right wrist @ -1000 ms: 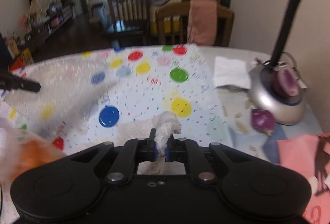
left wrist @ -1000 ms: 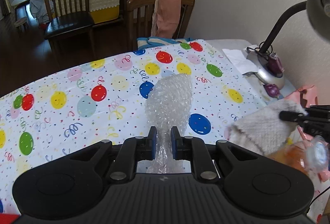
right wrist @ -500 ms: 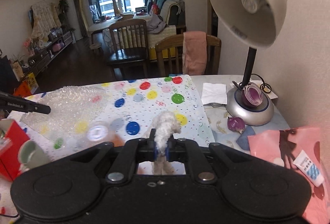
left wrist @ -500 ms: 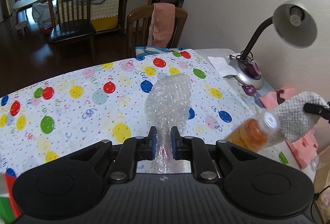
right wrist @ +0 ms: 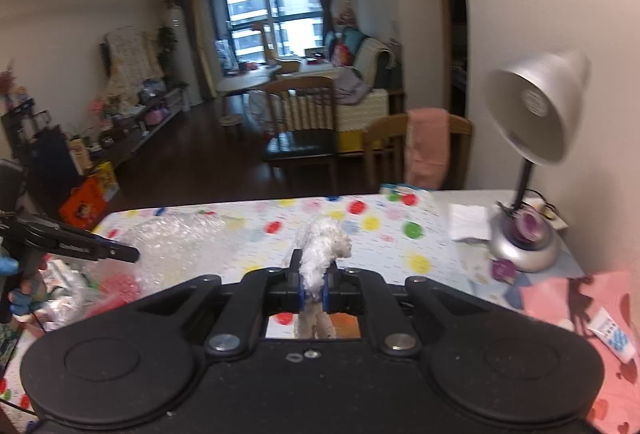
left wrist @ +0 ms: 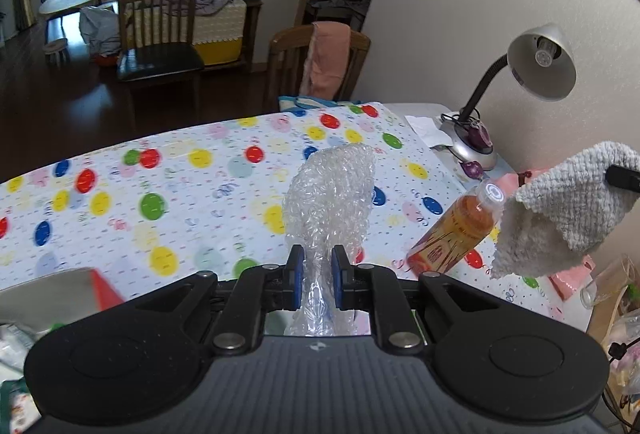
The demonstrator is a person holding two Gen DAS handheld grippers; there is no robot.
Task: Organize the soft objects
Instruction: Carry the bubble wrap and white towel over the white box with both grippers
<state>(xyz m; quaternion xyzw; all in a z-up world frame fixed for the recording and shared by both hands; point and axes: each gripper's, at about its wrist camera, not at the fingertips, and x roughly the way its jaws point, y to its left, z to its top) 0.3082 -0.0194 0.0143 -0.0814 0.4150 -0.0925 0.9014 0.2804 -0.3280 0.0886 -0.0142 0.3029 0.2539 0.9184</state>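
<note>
While my left tongs (left wrist: 314, 276) pinch a bunched neck of bubble wrap (left wrist: 328, 194), the rest of the sheet fans out ahead of them, lifted clear of the surface (left wrist: 180, 202) with its balloon-print cover. My right tongs (right wrist: 314, 280) are pressed tight on a fold of white knitted cloth (right wrist: 324, 246); from the left camera that cloth (left wrist: 560, 218) hangs in the air at the right, above an orange drink bottle (left wrist: 456, 234) standing on the cover.

I judge this to be the carrying step: both soft things are picked up and neither is set down yet. No bin or pile for them shows itself clearly, so the next move calls for choosing a place, bringing each piece over it without brushing the bottle or the desk lamp (left wrist: 540, 66), then lowering before I let go.

Counting: one sheet of bubble wrap, one knitted cloth, one bottle, one lamp, two wooden chairs (left wrist: 160, 34) beyond the surface, and a pink bag (right wrist: 580, 310) lying at its right end.
</note>
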